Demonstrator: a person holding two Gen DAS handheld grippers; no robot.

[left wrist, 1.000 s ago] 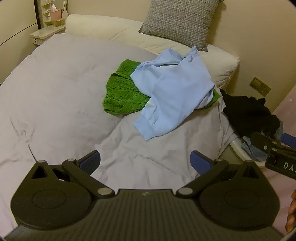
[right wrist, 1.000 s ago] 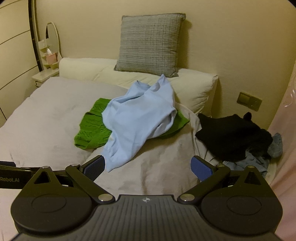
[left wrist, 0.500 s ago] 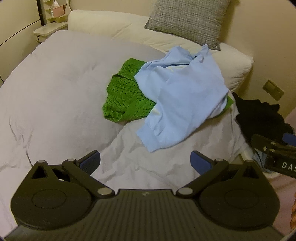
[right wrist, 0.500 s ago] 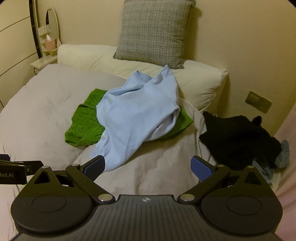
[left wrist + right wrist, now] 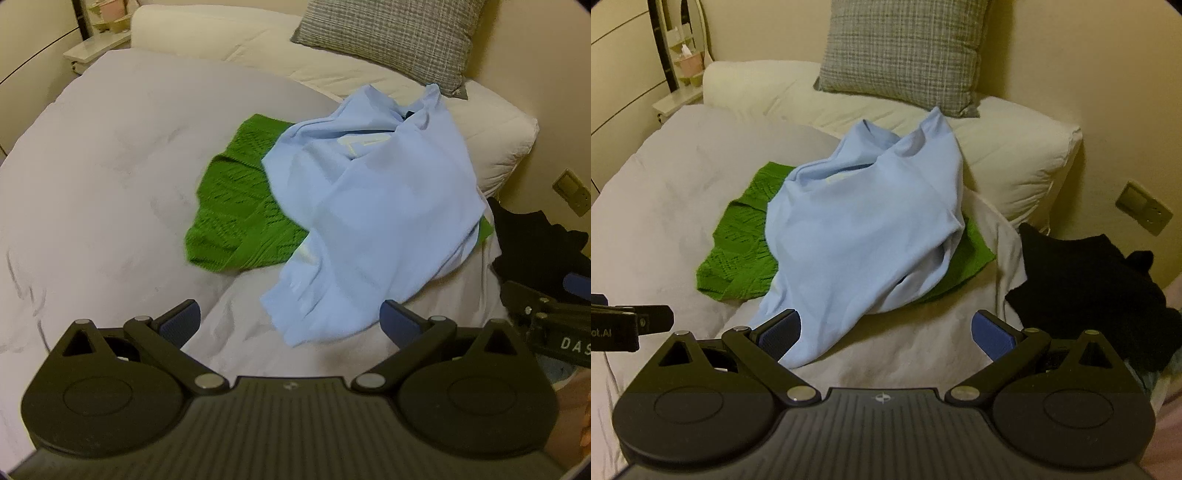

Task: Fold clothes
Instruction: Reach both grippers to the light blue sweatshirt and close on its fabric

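both grippers, left (image 5: 290, 319) and right (image 5: 886, 328), gape wide and hold nothing. just beyond them the blue shirt (image 5: 857, 236) lies crumpled on the bed (image 5: 103, 177), over a green sweater (image 5: 236, 218). right of the shirt sits a black heap (image 5: 1086, 280); behind it, a grey cushion (image 5: 905, 51).

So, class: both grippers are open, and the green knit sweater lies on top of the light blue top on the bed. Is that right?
Not quite. The light blue top lies on top of the green knit sweater, as the right wrist view shows. The left gripper and right gripper are indeed open.
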